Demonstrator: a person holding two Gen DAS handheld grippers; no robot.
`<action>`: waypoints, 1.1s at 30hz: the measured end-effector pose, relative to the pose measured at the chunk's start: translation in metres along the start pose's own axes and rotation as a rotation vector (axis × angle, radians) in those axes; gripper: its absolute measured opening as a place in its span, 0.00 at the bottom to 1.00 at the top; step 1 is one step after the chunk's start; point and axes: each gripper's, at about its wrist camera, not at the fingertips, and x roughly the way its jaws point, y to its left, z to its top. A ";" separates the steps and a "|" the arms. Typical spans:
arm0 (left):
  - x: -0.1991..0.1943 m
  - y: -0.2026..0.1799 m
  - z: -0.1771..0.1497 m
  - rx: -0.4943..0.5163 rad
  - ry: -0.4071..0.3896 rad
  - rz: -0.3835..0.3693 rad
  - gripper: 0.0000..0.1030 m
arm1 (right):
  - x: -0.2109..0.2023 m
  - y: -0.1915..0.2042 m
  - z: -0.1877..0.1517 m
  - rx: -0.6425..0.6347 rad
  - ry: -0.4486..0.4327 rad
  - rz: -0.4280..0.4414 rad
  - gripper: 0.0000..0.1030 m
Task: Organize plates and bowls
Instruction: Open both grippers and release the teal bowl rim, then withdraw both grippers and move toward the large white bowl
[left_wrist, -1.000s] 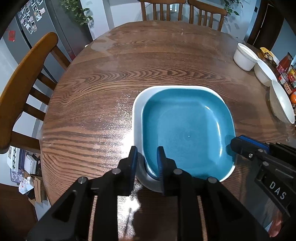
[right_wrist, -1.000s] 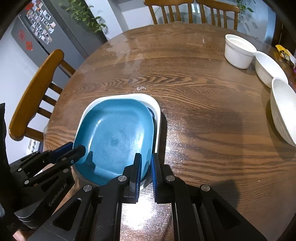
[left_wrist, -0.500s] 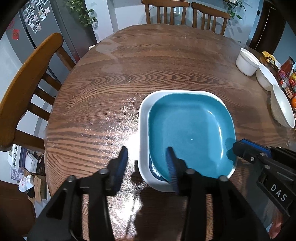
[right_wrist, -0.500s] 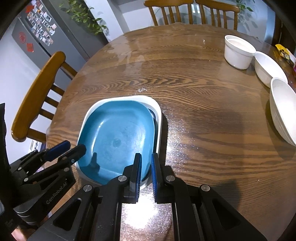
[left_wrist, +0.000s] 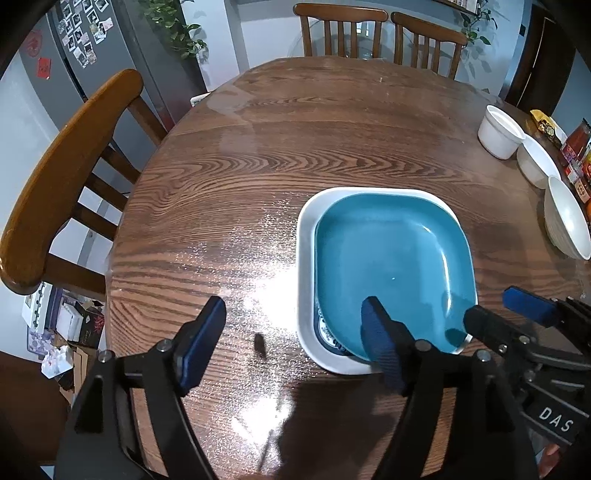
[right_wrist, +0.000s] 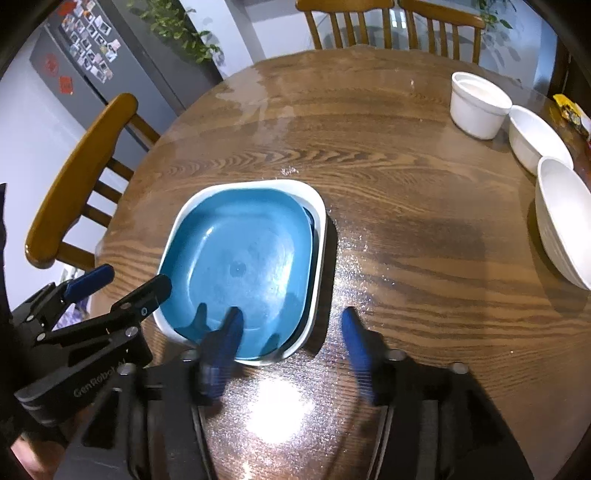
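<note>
A blue square plate (left_wrist: 391, 273) lies nested in a white square plate (left_wrist: 304, 258) on the brown wooden table, with a patterned rim showing between them at the near corner. My left gripper (left_wrist: 293, 343) straddles the stack's near-left edge, its jaws opening and its pads off the rim. In the right wrist view the blue plate (right_wrist: 240, 266) sits in the white plate (right_wrist: 321, 236). My right gripper (right_wrist: 290, 339) spans the near-right corner, its jaws also opening without pressing on anything. Each gripper shows in the other's view: right gripper (left_wrist: 495, 308), left gripper (right_wrist: 133, 280).
A white straight-sided bowl (right_wrist: 476, 105) and two wider white bowls (right_wrist: 535, 136), (right_wrist: 565, 218) stand along the table's right edge, beside sauce bottles (left_wrist: 576, 147). A wooden chair (left_wrist: 62, 177) stands at the left and two more at the far side.
Both grippers have let go of the plate stack's near rim. The left jaws spread steadily. The right jaws stayed shut until half a second ago, then sprang apart. The plates have stayed put.
</note>
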 end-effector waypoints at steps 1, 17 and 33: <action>-0.001 0.001 0.000 -0.002 0.000 -0.002 0.74 | -0.001 0.000 0.000 -0.007 -0.003 -0.002 0.55; -0.017 -0.003 -0.010 -0.005 0.002 0.002 0.86 | -0.015 -0.002 -0.014 -0.088 0.007 0.027 0.64; -0.031 -0.020 -0.016 0.018 -0.007 -0.004 0.90 | -0.035 -0.008 -0.022 -0.122 -0.028 0.017 0.64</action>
